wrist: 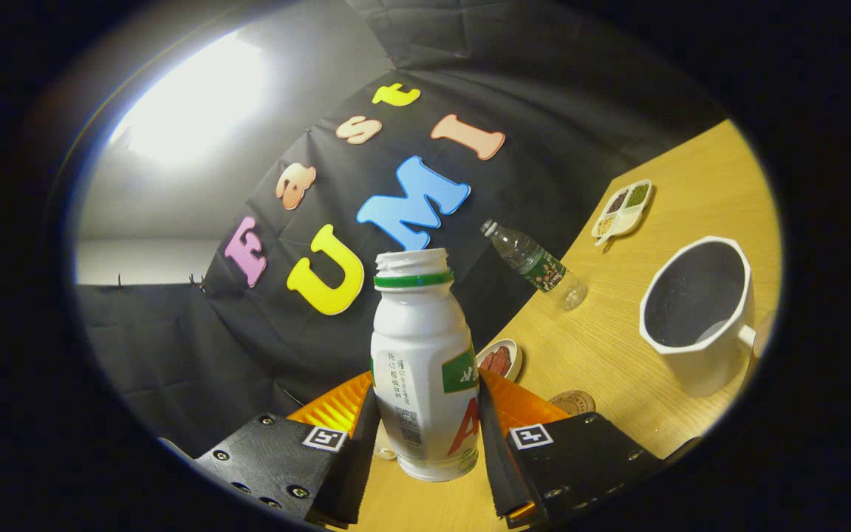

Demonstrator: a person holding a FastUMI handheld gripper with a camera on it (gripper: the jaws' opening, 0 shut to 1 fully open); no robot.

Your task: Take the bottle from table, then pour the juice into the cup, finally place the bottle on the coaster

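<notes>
I hold the bottle [425,362] clamped between the 2 fingers [503,443], which press its lower body on both sides. The gripper [425,443] grips low, I judge, to leave the uncapped mouth free for pouring. The view is tilted, with the cup [695,314] off to the right, open and apparently empty. The coaster [573,403] lies just beyond the right finger on the table [691,185].

Black cloth wall [174,347], bright ceiling light [189,100], wooden table [699,162].

Water bottle [536,264]; sectioned dish [622,209]; small bowl [501,359]
</notes>
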